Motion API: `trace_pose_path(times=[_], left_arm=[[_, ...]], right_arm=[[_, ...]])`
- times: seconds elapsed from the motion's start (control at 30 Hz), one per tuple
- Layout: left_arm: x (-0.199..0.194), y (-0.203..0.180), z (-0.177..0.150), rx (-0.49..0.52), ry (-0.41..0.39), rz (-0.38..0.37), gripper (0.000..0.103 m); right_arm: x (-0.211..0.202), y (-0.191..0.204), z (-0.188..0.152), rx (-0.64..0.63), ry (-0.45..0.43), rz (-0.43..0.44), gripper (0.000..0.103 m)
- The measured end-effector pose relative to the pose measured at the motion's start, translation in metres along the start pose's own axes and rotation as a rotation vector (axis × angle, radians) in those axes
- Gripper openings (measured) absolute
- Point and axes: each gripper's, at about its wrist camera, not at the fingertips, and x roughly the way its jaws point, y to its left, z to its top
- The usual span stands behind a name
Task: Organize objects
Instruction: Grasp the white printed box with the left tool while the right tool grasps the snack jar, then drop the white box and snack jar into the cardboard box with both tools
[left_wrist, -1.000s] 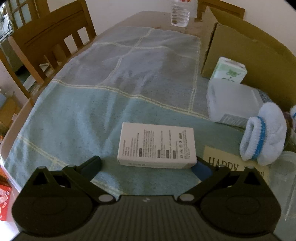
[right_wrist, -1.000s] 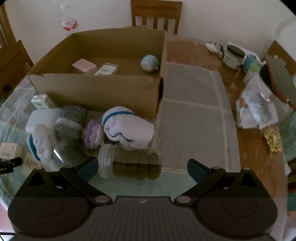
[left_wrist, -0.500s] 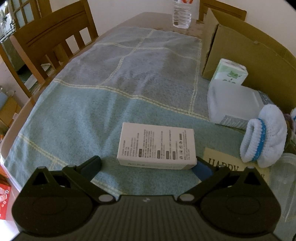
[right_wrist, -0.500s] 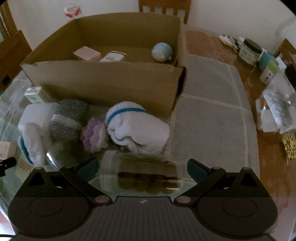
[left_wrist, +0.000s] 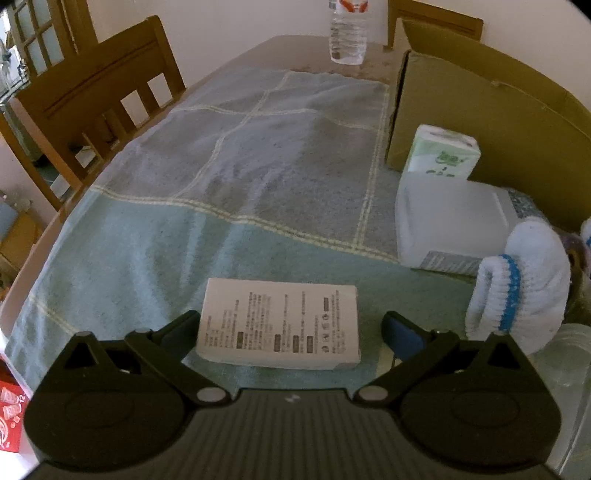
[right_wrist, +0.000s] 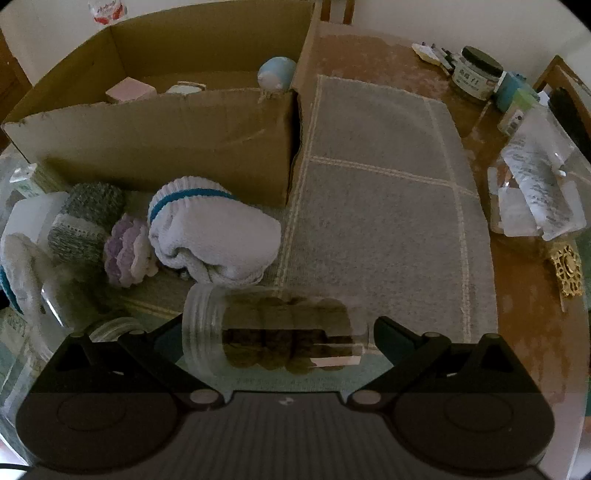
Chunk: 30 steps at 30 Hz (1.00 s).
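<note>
A white printed carton lies flat on the blue-green cloth. My left gripper is open around it, the left finger by its edge and the right finger a little apart. A clear jar with brown contents lies on its side between the fingers of my open right gripper. Beyond it are a rolled white sock with a blue stripe, a purple crochet flower and grey knitted pieces. The open cardboard box holds a pink block and a blue ball.
A white plastic container and a green tissue pack stand against the cardboard box. A water bottle is at the far table end, a wooden chair to the left. Jars and plastic packets crowd the right edge.
Both grippers have moved forward and lower. The white carton now sits between the left fingers, and the jar sits between the right fingers. Both stay open.
</note>
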Motion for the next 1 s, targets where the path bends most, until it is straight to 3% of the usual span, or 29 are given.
trace_pose_path(times=[0.1,0.3,0.43,0.67,0.8,1.0], left_arm=[[-0.001,0.000,-0.002,-0.011,-0.008,-0.011,0.100],[-0.010,-0.012,-0.004,0.037,-0.030,-0.068,0.083],[-0.011,-0.025,-0.003,0.100,-0.043,-0.077,0.083],[-0.010,-0.020,0.001,0.063,-0.027,-0.070,0.080],[-0.009,-0.017,0.003,0.055,-0.015,-0.078,0.080],[-0.012,-0.013,0.006,0.061,-0.001,-0.099,0.079]], right_arm=[[0.002,0.000,0.000,-0.007,0.005,0.004,0.103],[0.006,-0.001,0.003,-0.016,0.013,0.017,0.103],[0.007,0.000,0.002,-0.026,0.019,0.029,0.103],[0.006,0.002,0.002,-0.035,0.017,0.023,0.103],[0.004,0.004,0.001,-0.043,0.018,0.015,0.095],[0.000,0.006,0.001,-0.064,0.019,0.002,0.095]])
